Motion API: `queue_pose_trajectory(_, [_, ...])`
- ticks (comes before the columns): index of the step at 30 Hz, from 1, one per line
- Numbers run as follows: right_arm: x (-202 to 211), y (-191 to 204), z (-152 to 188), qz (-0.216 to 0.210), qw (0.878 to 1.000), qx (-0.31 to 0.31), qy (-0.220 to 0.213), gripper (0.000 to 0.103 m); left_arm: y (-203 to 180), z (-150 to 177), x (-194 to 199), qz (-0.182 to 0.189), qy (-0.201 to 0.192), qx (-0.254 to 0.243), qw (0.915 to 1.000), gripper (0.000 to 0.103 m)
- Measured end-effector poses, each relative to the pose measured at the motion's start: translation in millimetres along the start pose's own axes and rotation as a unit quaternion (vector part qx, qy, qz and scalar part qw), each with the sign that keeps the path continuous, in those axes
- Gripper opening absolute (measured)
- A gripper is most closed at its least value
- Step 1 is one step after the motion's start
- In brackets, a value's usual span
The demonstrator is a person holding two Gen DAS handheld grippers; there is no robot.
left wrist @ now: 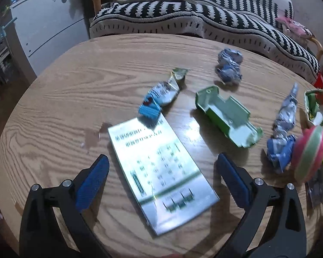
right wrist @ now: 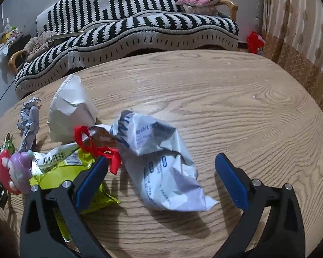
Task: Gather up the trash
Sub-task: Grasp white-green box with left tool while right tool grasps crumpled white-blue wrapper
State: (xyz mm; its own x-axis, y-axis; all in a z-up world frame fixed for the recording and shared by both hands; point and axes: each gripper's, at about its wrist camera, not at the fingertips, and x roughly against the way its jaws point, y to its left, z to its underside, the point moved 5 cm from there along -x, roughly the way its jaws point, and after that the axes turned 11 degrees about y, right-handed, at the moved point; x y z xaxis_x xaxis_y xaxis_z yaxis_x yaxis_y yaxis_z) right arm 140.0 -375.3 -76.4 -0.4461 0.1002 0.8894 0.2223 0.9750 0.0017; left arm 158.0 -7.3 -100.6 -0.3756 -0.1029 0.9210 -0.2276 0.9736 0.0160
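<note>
Both sets of jaws stand wide open, and nothing is held in either one.

Start on the left. The left gripper (left wrist: 162, 172) hangs over a flat shiny card (left wrist: 161, 172) that lies on the round wooden table (left wrist: 53, 107). The card sits between the two blue pads (left wrist: 92, 182). It looks thin and slippery, so it may be hard to pinch from the top. A good way, I think, is to tip the gripper so one pad slides under an edge, then close slowly.

Past the card lie more bits of trash: a blue and white wrapper (left wrist: 159, 97), a torn green box (left wrist: 228, 116), and a crumpled blue ball (left wrist: 229, 66) farther back. They sit apart from each other, so each can be picked up alone.

Now the right. The right gripper (right wrist: 161, 178) hangs over a big crumpled white bag (right wrist: 161, 163), which lies between its pads. The bag is soft and puffy, so I would go down low and close on the thick middle, not on a loose corner. Just to the left, touching the bag, is a red ribbon (right wrist: 92, 142), and a yellow-green wrapper (right wrist: 62, 172) lies under the left pad. Take care not to grab those too. A little toy (right wrist: 13, 172) sits at the far left; it may not be trash, so leave it alone.

I cannot see a bin in either view.
</note>
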Motion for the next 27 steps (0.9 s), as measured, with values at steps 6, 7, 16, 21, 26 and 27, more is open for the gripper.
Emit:
queue_pose_trajectory(6, [-7.7, -7.0, -12.5, 0.002, 1.000, -0.017, -0.001, 0.095, 1.6, -5.2, -0.6, 0.004, 0.000, -0.005, 1.0000, 0.097])
queue_pose_trajectory(7, [-13.0, -7.3, -13.8, -0.004, 1.000, -0.017, 0.011, 0.093, 2.1, -5.3, -0.8, 0.005, -0.001, -0.008, 1.0000, 0.097])
queue_pose_trajectory(16, [-8.6, -15.0, -10.1, -0.074, 0.996, -0.055, 0.014, 0.037, 5.5, -2.6, 9.7, 0.031, -0.012, -0.016, 0.9993, 0.058])
queue_pose_trajectory(21, [13.9, -26.9, -13.3, -0.087, 0.992, -0.085, -0.024, 0.037, 2.6, -2.0, 23.7, 0.046, -0.030, -0.014, 0.9984, 0.057])
queue_pose_trajectory(26, [19.4, -27.9, -9.7, -0.084, 0.992, -0.087, -0.025, 0.037, -1.7, 0.3, 29.6, 0.055, -0.033, -0.019, 0.9978, 0.057])
queue_pose_trajectory(27, [18.8, -27.3, -8.4, -0.081, 0.993, -0.086, -0.023, 0.037, -1.6, -0.3, 29.8, 0.056, -0.032, -0.019, 0.9977, 0.057])
